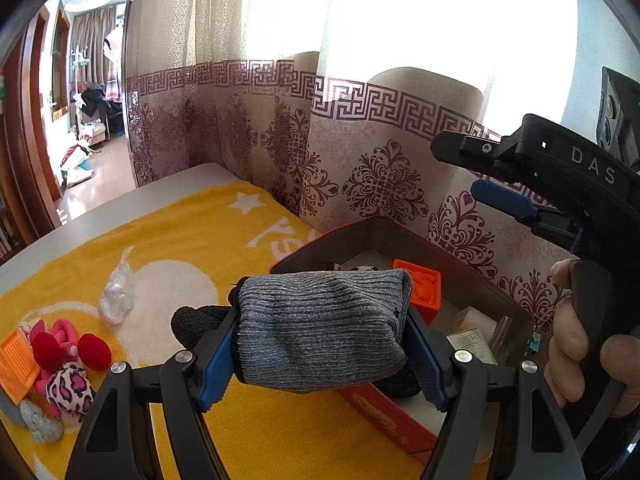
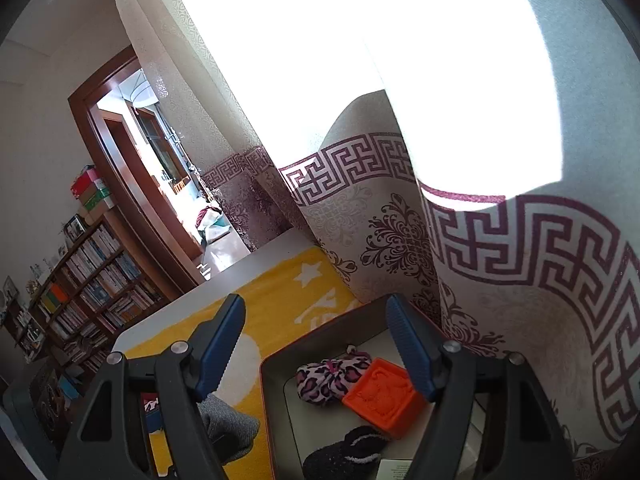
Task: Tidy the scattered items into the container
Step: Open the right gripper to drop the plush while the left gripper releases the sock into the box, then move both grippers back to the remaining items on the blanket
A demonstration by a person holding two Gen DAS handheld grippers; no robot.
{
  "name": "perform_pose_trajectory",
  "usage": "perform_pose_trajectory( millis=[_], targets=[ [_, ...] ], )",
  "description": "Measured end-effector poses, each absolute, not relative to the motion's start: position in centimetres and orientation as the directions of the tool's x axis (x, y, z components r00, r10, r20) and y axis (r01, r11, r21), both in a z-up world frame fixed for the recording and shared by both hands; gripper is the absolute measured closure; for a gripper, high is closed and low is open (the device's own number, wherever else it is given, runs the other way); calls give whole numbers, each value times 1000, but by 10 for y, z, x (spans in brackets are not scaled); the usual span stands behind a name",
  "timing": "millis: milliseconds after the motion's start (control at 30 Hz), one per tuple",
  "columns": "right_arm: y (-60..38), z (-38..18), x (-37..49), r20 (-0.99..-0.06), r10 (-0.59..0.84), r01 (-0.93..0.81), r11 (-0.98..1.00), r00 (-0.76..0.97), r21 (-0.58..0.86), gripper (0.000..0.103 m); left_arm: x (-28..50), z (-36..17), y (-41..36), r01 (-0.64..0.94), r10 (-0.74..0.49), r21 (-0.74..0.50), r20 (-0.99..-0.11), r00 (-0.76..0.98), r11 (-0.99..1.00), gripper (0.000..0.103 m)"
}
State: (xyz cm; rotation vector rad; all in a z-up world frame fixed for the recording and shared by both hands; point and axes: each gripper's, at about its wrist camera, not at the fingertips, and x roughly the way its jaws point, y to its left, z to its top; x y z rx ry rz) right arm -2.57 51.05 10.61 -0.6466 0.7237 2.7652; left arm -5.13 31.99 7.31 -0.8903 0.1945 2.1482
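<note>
My left gripper point(image 1: 320, 344) is shut on a rolled grey knitted sock point(image 1: 320, 328) and holds it over the near left rim of the red tin box point(image 1: 384, 412). The sock also shows in the right wrist view point(image 2: 230, 426). The box point(image 2: 267, 380) holds an orange block point(image 1: 420, 286) point(image 2: 380, 398), a leopard-print pouch point(image 2: 330, 378), a black fuzzy sock point(image 2: 344, 452) and paper packets point(image 1: 472, 344). My right gripper point(image 2: 316, 348) is open and empty above the box; it shows at the right of the left wrist view point(image 1: 480, 168).
A yellow towel point(image 1: 168, 240) covers the table. On it lie a clear plastic bag point(image 1: 116, 296), red and pink plush items point(image 1: 68, 348), a leopard-print ball point(image 1: 68, 390), an orange comb-like piece point(image 1: 18, 364) and a grey item point(image 1: 40, 424). A patterned curtain point(image 1: 360, 160) hangs right behind the box.
</note>
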Motion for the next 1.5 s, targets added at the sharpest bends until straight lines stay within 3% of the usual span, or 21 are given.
perform_pose_trajectory(
  millis=[267, 433, 967, 1500],
  targets=[
    [522, 106, -22, -454, 95, -310, -849, -886, 428, 26, -59, 70, 365, -770, 643, -124, -640, -420, -626, 26],
    [524, 102, -25, -461, 95, -318, -842, -882, 435, 26, -70, 66, 368, -758, 649, -171, -653, -391, -629, 19],
    [495, 102, -34, -482, 70, -295, -863, -873, 410, 26, -93, 68, 291, -629, 627, -271, -634, -453, -729, 19],
    [448, 89, -51, -568, 10, -235, -917, -823, 324, 24, -91, 60, 219, -542, 581, -292, -643, -499, -788, 19]
  ],
)
